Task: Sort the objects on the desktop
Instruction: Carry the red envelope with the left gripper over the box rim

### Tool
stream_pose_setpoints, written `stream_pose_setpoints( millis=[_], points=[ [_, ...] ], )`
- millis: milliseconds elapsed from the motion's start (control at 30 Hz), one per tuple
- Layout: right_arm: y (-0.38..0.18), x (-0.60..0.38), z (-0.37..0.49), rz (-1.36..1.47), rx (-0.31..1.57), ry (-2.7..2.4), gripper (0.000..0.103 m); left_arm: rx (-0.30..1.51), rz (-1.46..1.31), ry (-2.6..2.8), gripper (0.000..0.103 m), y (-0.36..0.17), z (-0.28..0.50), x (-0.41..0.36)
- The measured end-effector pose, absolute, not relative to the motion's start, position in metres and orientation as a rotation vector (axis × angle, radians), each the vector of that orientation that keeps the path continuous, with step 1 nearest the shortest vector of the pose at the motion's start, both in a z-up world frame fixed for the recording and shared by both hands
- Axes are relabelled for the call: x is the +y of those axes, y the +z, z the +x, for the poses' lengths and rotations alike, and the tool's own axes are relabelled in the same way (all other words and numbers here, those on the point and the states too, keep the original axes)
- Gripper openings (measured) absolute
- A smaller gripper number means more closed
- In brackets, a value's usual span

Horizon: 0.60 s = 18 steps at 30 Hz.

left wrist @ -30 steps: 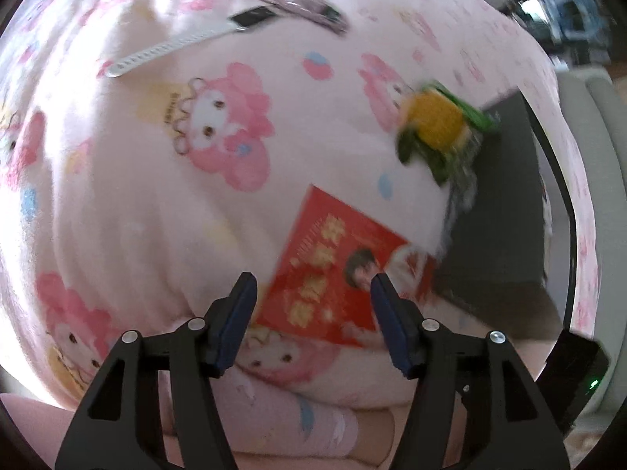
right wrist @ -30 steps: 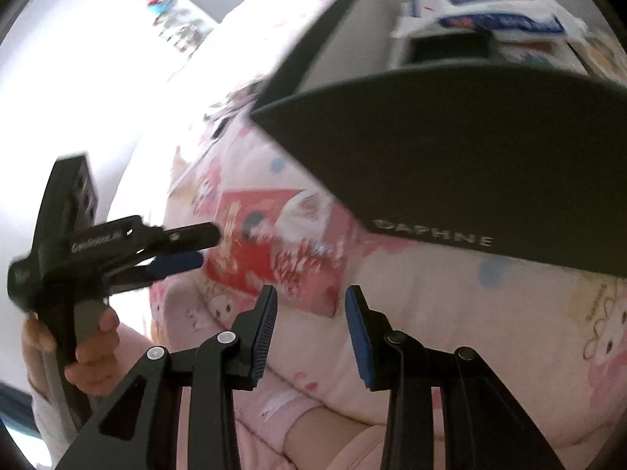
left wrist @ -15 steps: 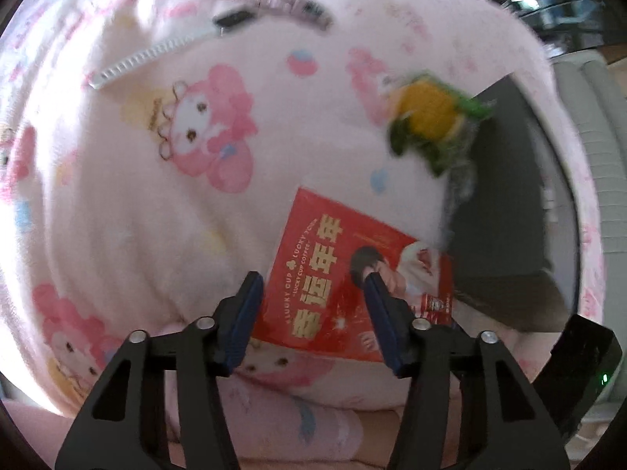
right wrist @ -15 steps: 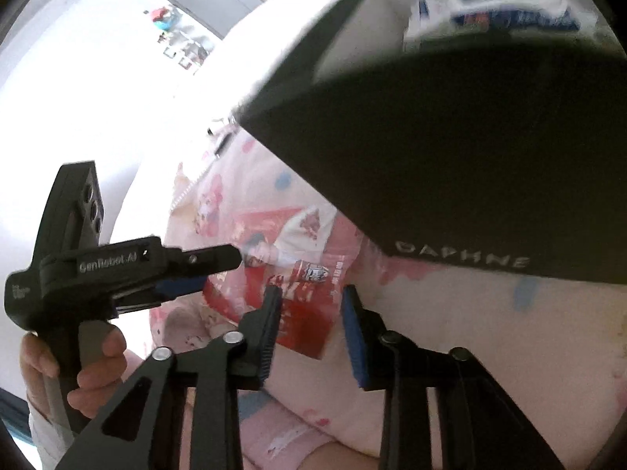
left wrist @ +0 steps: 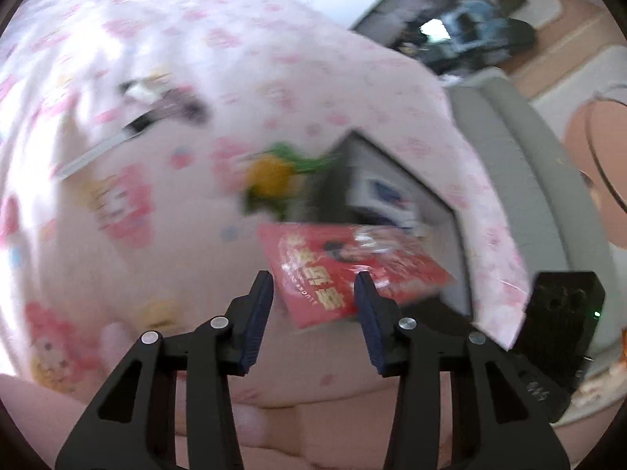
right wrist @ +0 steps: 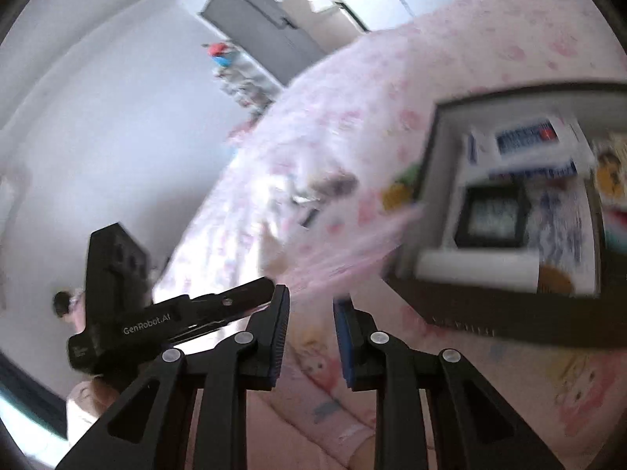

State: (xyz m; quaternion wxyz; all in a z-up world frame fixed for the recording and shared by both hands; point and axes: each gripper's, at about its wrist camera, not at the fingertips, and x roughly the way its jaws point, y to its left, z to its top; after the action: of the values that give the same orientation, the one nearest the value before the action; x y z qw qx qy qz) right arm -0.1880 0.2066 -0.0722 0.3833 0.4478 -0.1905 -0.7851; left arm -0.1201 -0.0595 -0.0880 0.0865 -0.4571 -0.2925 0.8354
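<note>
We see an open black cardboard box point(right wrist: 509, 321) near the right edge of a bench draped in a pink cartoon-print blanket point(left wrist: 164, 235). Inside lie a white-and-blue soft pack point(right wrist: 525, 145) against the far wall, a black square case point(right wrist: 493, 215) in front of it, a white roll point(right wrist: 474, 270) along the near wall, and printed packets at the right, too blurred to name. A glossy red flat packet with gold lettering point(left wrist: 352, 270) shows tilted at the box's near corner, towards the bench's near edge. We cannot tell whether it rests there or is lifted. The left gripper point(left wrist: 313, 286) has just been closing its jaws, and they stand apart with the packet's corner showing between them, no pad pressing it. The right gripper point(right wrist: 311, 305) has also just been closing, and a narrow gap remains with nothing in it.
</note>
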Motion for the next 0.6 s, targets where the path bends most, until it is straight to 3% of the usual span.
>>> stream_pose_setpoints(
  millis=[133, 333, 600],
  points=[
    [-0.088, 0.185, -0.189, 1.118, -0.356, -2.115, 0.020, -0.749, -1.366, 2.457, 0.043, -0.078, -0.156, -0.015],
    [-0.100, 0.232, -0.191, 1.223, -0.548, -2.185, 0.020, -0.718, -1.469, 2.453, 0.043, -0.102, -0.179, 0.008],
    [-0.122, 0.211, -0.223, 1.289, -0.538, -2.186, 0.020, -0.784, -1.520, 2.432, 0.043, -0.117, -0.179, -0.006]
  ],
)
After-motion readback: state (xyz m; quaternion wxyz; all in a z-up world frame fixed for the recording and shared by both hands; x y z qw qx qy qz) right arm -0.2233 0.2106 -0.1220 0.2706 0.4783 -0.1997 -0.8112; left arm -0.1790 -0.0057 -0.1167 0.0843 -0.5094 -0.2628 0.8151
